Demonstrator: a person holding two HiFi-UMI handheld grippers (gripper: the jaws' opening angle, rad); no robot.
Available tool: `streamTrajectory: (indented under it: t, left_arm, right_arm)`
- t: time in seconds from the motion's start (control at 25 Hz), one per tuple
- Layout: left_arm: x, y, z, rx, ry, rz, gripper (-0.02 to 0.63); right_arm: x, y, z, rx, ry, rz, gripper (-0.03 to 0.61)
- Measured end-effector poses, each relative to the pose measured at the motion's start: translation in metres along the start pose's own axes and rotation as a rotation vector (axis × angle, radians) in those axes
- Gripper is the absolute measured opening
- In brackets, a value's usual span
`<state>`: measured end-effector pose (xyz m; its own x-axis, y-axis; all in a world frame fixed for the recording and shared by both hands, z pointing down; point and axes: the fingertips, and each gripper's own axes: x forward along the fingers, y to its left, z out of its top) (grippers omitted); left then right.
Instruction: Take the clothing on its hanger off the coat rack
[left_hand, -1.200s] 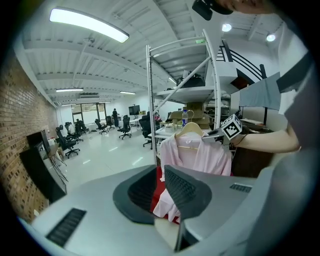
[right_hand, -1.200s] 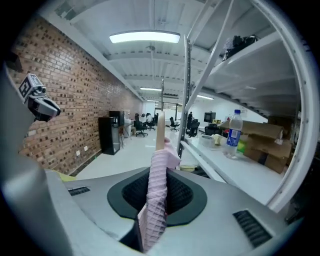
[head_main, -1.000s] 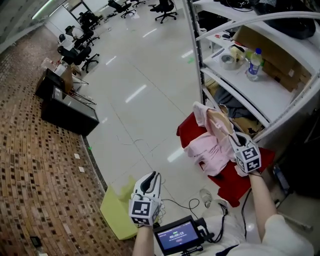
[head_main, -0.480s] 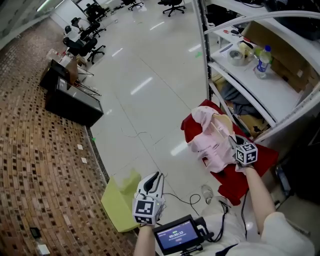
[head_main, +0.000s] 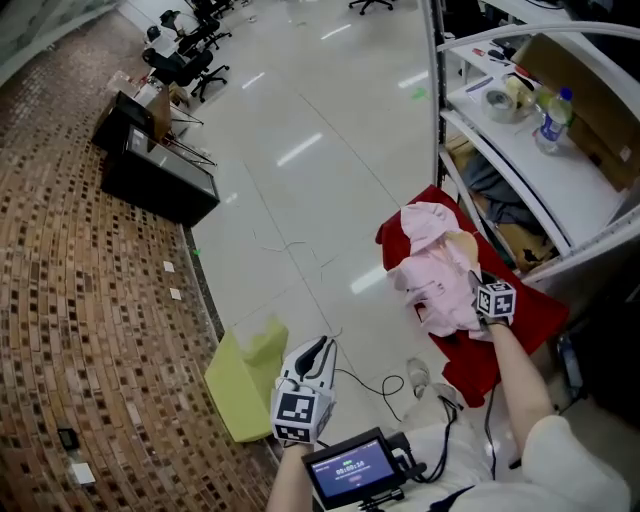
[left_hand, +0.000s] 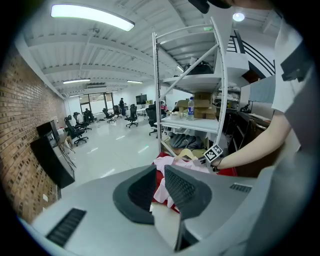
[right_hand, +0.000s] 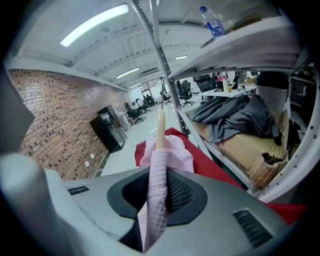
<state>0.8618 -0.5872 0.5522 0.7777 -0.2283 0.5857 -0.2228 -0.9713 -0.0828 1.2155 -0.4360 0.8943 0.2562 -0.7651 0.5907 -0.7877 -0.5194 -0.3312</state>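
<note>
A pink garment (head_main: 435, 280) on a wooden hanger (head_main: 462, 245) hangs low over a red cloth (head_main: 515, 330) spread on the floor beside the shelving. My right gripper (head_main: 476, 290) is shut on it. In the right gripper view (right_hand: 156, 185) the pink waffle fabric is pinched between the pads, and the hanger's wooden arm (right_hand: 160, 130) sticks out ahead. My left gripper (head_main: 316, 350) hovers lower left, apart from the garment. Its jaws (left_hand: 159, 172) show only a narrow slit with nothing between them. The garment (left_hand: 187, 162) shows beyond them.
A metal shelf rack (head_main: 500, 130) stands to the right, holding a tape roll (head_main: 497, 100), a water bottle (head_main: 553, 115), boxes and grey clothes (right_hand: 235, 117). A yellow-green bag (head_main: 245, 375) and a cable (head_main: 385, 385) lie on the floor. A black cabinet (head_main: 160, 180) is far left.
My right gripper has come down with the pink garment and hanger, which now sit lower over the red cloth. The left gripper has sunk a little.
</note>
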Motion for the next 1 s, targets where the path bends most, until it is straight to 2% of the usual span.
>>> streamTrajectory:
  t: [0.12,0.32,0.48,0.6,0.72,0.8,0.92,0.96,1.0]
  left_arm:
    - [0.002,-0.001,-0.005,-0.004,0.010,-0.002,0.063]
    - [0.005,0.000,-0.017,-0.023,0.028,0.007,0.063]
    - [0.004,0.004,-0.034,-0.041,0.059,0.019,0.063]
    - [0.002,0.010,-0.048,-0.052,0.074,0.028,0.063]
    - [-0.001,0.019,-0.061,-0.072,0.078,0.040,0.063]
    - [-0.006,0.023,-0.072,-0.092,0.079,0.046,0.063]
    - [-0.017,0.029,-0.088,-0.115,0.072,0.047,0.063]
    - [-0.022,0.031,-0.092,-0.121,0.067,0.048,0.063]
    - [-0.028,0.033,-0.097,-0.127,0.061,0.049,0.063]
  right_arm:
    - [0.013,-0.010,-0.015,0.055,0.020,-0.021,0.043]
    - [0.037,-0.038,-0.059,0.093,0.166,-0.114,0.058]
    - [0.047,-0.052,-0.075,0.115,0.221,-0.151,0.066]
    - [0.052,-0.062,-0.085,0.093,0.232,-0.191,0.082]
    - [0.049,-0.069,-0.091,0.065,0.202,-0.238,0.127]
    - [0.046,-0.063,-0.089,0.062,0.164,-0.235,0.180]
    - [0.033,-0.054,-0.091,0.046,0.139,-0.263,0.183]
    - [0.027,-0.048,-0.089,0.037,0.125,-0.272,0.218]
    - [0.020,-0.040,-0.085,0.027,0.108,-0.272,0.218]
